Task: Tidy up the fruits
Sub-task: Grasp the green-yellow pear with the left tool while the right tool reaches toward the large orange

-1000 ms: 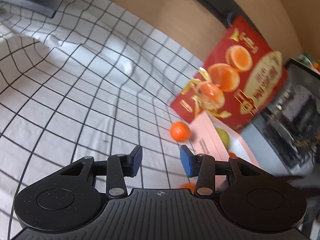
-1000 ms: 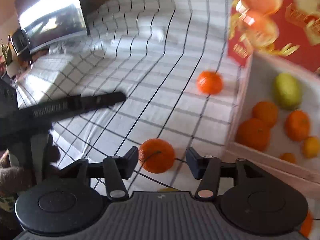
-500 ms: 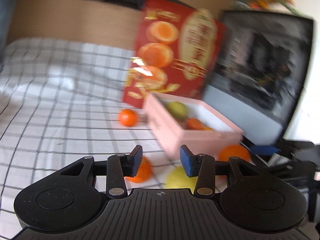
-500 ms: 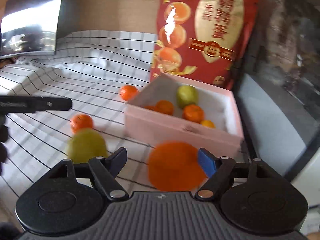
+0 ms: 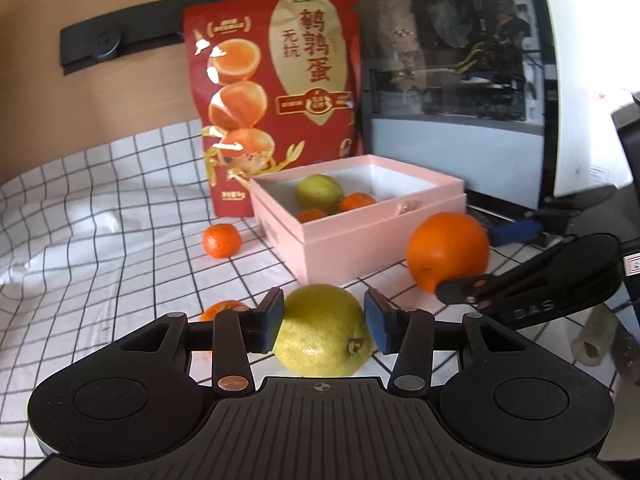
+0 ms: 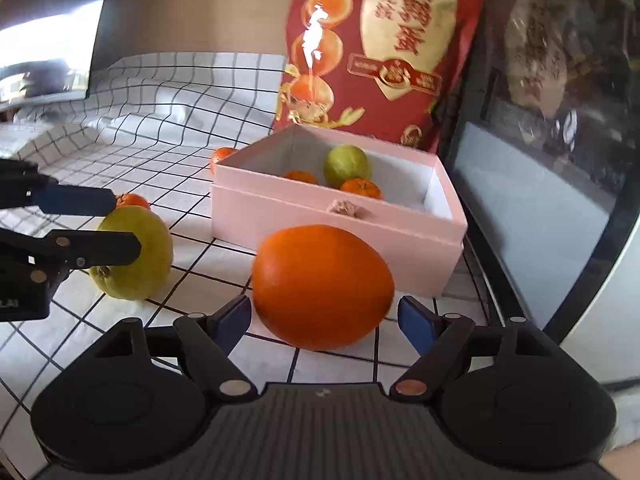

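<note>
A yellow-green lemon (image 5: 320,330) lies on the checked cloth between the fingers of my left gripper (image 5: 323,322), which is open around it; it also shows in the right wrist view (image 6: 134,254). A large orange (image 6: 322,284) lies between the open fingers of my right gripper (image 6: 324,322); the left wrist view shows it too (image 5: 448,252). A pink box (image 5: 360,236) behind them holds a green lemon (image 5: 319,193) and small tangerines (image 5: 357,202). One tangerine (image 5: 221,240) lies left of the box, another (image 5: 218,310) behind my left finger.
A red snack bag (image 5: 276,92) stands behind the box against a wooden wall. A glass-sided computer case (image 5: 452,80) stands to the right. The checked cloth (image 5: 100,240) spreads out to the left, rumpled toward the back.
Both grippers have swung round and dropped toward the table. The lemon now sits between my left fingers and the large orange between my right fingers.
</note>
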`<state>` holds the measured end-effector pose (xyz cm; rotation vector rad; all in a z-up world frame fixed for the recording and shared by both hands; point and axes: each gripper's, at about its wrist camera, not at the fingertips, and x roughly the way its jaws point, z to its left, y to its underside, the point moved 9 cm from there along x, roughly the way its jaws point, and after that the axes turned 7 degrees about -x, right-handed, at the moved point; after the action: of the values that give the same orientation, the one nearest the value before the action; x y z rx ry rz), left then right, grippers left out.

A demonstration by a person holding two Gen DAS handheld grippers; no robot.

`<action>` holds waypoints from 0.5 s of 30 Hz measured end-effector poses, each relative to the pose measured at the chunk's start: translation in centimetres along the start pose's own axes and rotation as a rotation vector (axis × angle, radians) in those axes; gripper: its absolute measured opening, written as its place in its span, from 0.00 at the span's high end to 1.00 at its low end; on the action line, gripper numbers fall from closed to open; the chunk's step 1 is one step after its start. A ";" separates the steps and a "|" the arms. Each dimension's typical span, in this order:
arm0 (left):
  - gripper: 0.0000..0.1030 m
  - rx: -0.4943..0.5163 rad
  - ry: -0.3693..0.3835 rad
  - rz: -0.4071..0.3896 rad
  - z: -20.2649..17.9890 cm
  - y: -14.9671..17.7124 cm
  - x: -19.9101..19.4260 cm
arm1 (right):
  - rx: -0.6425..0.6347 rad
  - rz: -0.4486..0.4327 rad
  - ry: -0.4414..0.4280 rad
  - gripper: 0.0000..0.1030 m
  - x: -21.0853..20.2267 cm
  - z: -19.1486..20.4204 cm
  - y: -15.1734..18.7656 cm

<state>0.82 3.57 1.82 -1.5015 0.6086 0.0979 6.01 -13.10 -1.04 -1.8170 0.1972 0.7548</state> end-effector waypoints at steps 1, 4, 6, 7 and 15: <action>0.49 -0.013 0.003 -0.001 0.2 -0.1 0.0 | 0.024 0.007 -0.013 0.20 0.1 -0.3 0.1; 0.43 -0.051 0.030 0.006 0.8 0.0 0.2 | 0.086 0.023 -0.046 0.17 0.4 -1.0 0.4; 0.39 -0.091 0.068 0.025 1.1 0.1 0.7 | 0.113 0.037 -0.062 0.16 0.6 -1.1 0.6; 0.36 -0.113 0.081 0.036 1.2 0.2 0.9 | 0.120 0.044 -0.069 0.15 0.7 -1.2 0.7; 0.33 -0.189 0.095 0.073 1.8 0.2 2.2 | 0.114 0.069 -0.061 0.15 1.1 -1.0 0.9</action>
<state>3.20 4.64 0.55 -1.6738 0.7474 0.1436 6.81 -14.06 -2.16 -1.6838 0.2591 0.8303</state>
